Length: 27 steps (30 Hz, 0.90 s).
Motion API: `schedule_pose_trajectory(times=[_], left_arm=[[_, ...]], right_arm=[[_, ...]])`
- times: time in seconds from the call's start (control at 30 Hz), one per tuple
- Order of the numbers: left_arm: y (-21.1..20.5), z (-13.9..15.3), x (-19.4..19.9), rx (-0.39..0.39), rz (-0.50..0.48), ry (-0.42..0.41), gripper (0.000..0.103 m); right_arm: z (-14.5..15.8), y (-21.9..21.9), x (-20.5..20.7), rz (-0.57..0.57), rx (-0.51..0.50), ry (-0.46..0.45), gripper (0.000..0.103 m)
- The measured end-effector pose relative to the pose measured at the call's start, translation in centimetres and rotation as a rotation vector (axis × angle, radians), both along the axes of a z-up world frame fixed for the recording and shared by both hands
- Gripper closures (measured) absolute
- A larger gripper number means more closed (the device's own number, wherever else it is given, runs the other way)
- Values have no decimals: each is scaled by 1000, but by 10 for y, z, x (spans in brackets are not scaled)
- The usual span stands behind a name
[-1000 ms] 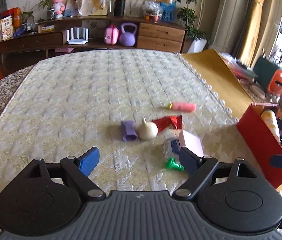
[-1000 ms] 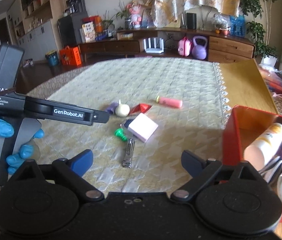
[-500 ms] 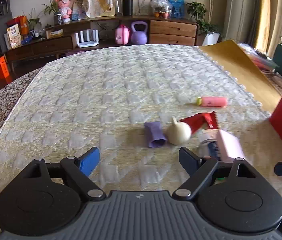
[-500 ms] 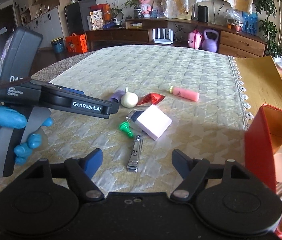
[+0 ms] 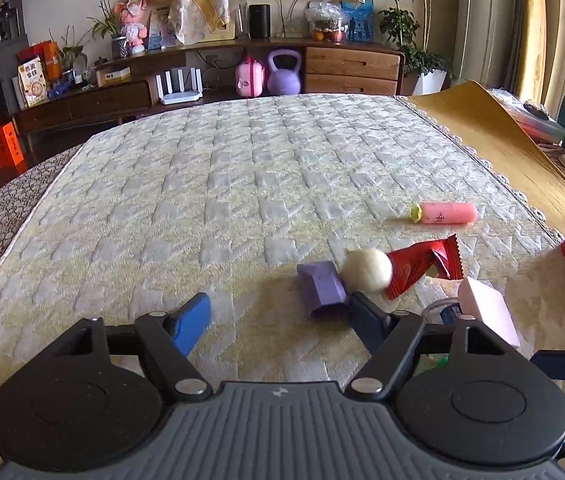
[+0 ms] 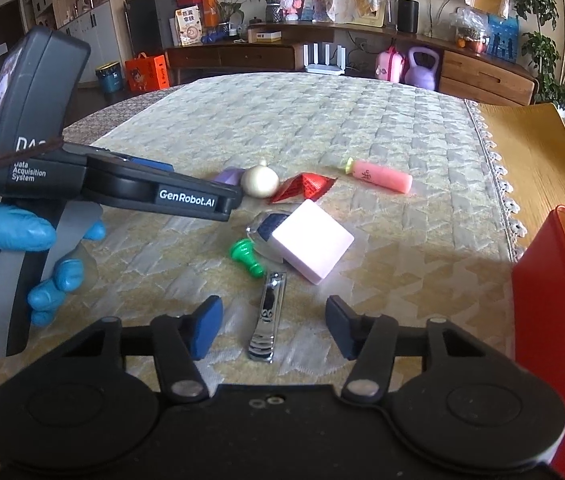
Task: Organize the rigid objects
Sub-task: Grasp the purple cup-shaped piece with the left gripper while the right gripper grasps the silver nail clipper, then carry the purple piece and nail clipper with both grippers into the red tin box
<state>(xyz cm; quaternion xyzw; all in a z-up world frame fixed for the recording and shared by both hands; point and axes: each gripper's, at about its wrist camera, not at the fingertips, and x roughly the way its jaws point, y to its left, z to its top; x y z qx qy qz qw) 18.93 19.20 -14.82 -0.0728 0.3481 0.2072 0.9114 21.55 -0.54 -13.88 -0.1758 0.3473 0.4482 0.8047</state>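
Observation:
On the quilted table cloth (image 5: 242,184) lie a purple block (image 5: 320,288), a cream ball (image 5: 366,270), a red wrapper (image 5: 426,264), a pink tube (image 5: 446,213) and a pink box (image 5: 486,312). My left gripper (image 5: 278,320) is open and its jaws are closing. The purple block sits just ahead, close to the right finger, untouched. My right gripper (image 6: 273,326) is open and closing too, with a metal nail clipper (image 6: 268,318) lying between its fingers, untouched. Beyond it are a green pawn (image 6: 246,256) and the pink box (image 6: 312,246).
A red bin (image 6: 550,300) stands at the right table edge, its wall close to my right gripper. A hand in a blue glove (image 6: 14,236) holds the left gripper (image 6: 142,192) at the left of the right wrist view. Past the far edge stands a low wooden sideboard (image 5: 350,68).
Both grippers have sunk and moved toward the pile, and both pairs of jaws have narrowed. The nail clipper now lies between the right fingers; the purple block is nearer the left ones.

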Motion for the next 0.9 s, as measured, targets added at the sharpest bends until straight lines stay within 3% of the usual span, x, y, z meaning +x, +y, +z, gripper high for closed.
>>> schedule_pose_trajectory(times=[0.17,0.33,0.43,0.53,0.9], left_arm=[[-3,0,6,12,-21,-11,45],[-8,0,6,22,-44,-23,67],[-10,1,7,17,-52,-26,73],[-10,1,8,13,-61,-27,82],[-7,11,-7,-20,-43,-25,83]], right_arm=[[-2,6,-3,-11,-12,-33,57],[-1,4,-5,-42,-9,-40,74],[-1,3,-10,-36,-26,-68,80],[-1,5,-15,-22,-39,-86,92],[9,-8,-16,-58,-12,-56,92]])
